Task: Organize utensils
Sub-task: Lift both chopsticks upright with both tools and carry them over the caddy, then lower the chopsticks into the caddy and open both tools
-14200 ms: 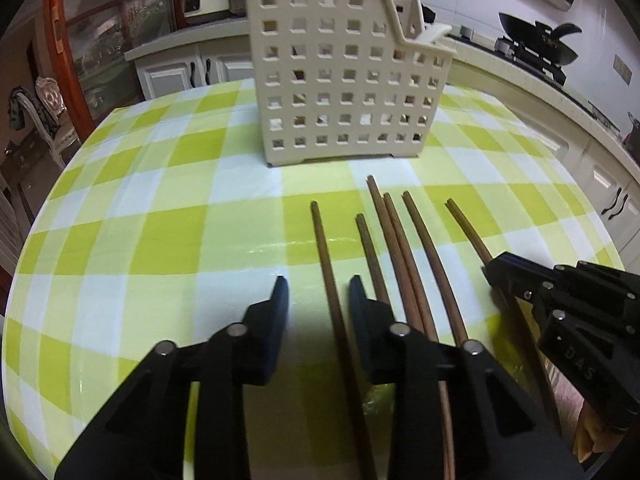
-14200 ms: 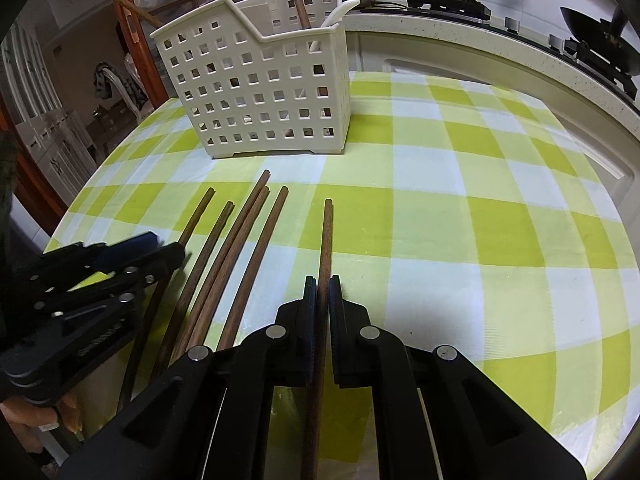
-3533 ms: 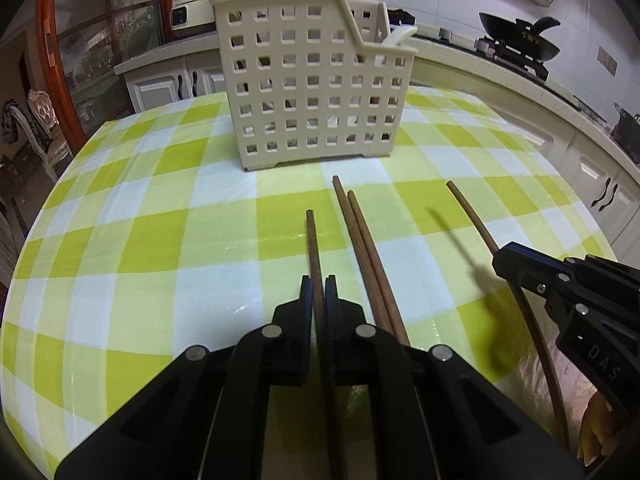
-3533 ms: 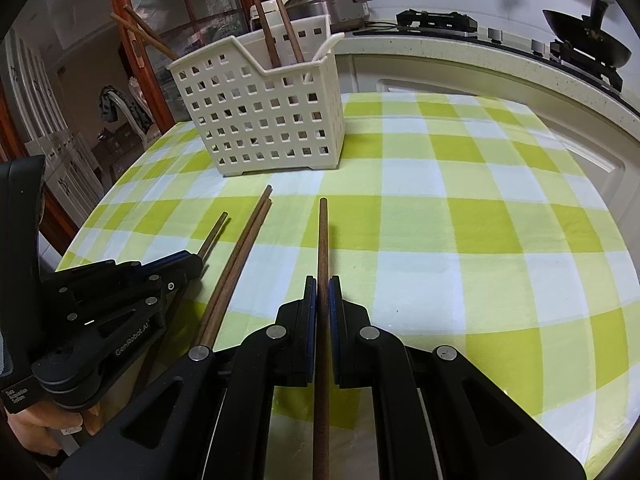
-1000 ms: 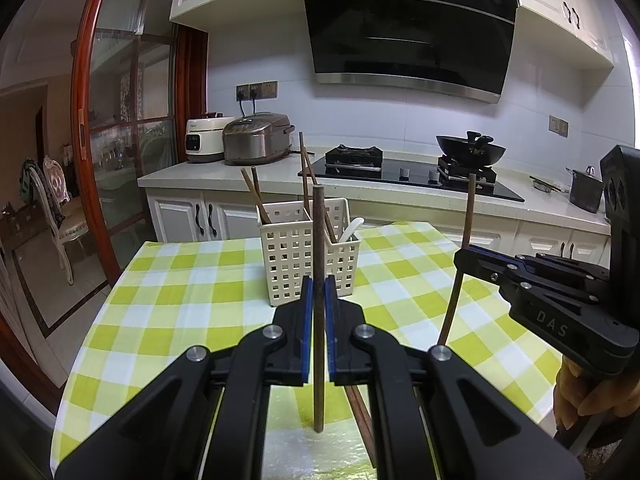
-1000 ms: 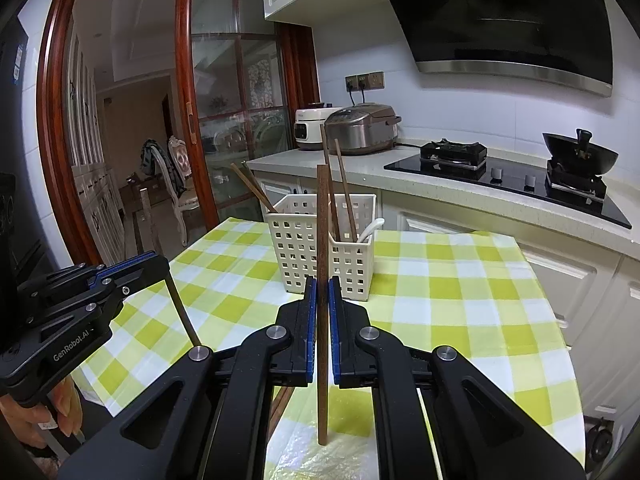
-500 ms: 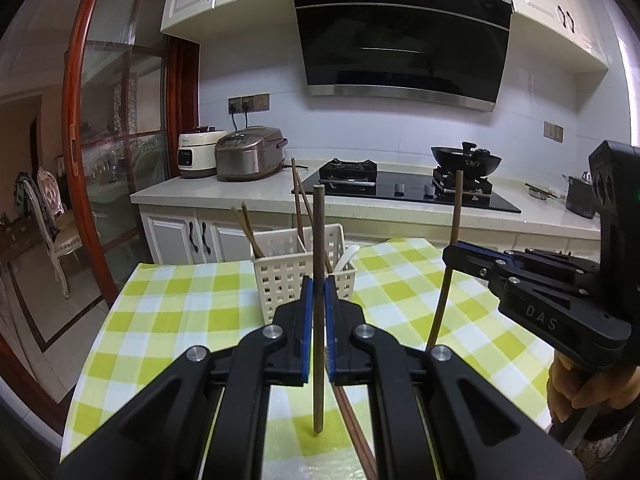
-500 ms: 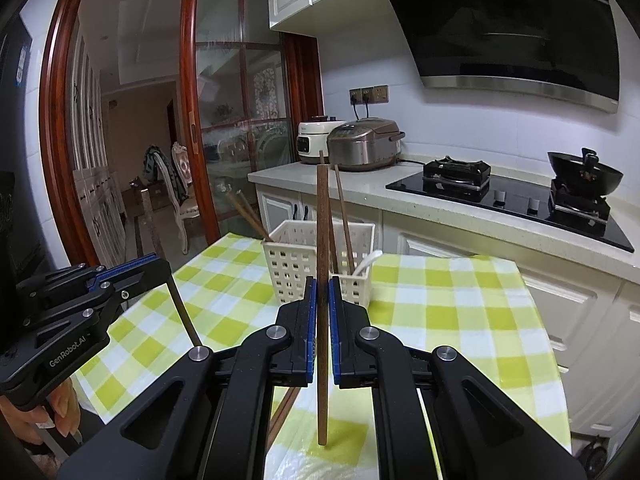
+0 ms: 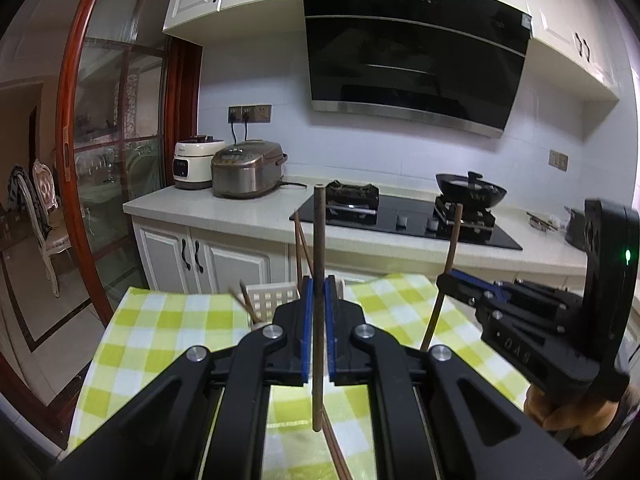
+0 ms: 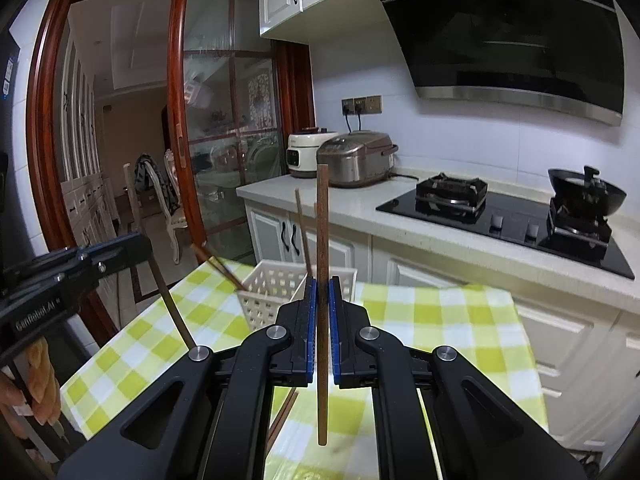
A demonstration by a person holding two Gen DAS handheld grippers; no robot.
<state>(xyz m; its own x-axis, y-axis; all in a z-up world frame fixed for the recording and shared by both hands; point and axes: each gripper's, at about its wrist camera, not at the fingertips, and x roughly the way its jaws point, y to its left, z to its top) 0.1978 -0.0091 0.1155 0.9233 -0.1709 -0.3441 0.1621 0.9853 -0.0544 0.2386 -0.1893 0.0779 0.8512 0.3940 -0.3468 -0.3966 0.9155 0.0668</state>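
My left gripper [image 9: 319,288] is shut on a brown chopstick [image 9: 319,240] and holds it upright, high above the checked table [image 9: 160,320]. My right gripper [image 10: 322,288] is shut on a second brown chopstick [image 10: 322,220], also upright. The white perforated utensil basket [image 10: 272,292] stands on the table beyond both grippers, with several chopsticks in it; in the left wrist view the basket [image 9: 272,300] is mostly hidden behind my fingers. Two more chopsticks [image 10: 284,416] lie on the table below. The right gripper also shows in the left wrist view [image 9: 452,280], and the left one in the right wrist view [image 10: 136,248].
A counter [image 9: 224,208] behind the table carries a rice cooker [image 9: 248,168], a white cooker [image 9: 194,164], a black hob [image 9: 400,220] and a wok [image 9: 470,190]. A wood-framed glass door [image 9: 116,160] is at the left, a chair [image 9: 44,208] beyond it.
Both grippers have risen and tilted up with their chopsticks, so the basket and table now sit lower in view. The grips are unchanged.
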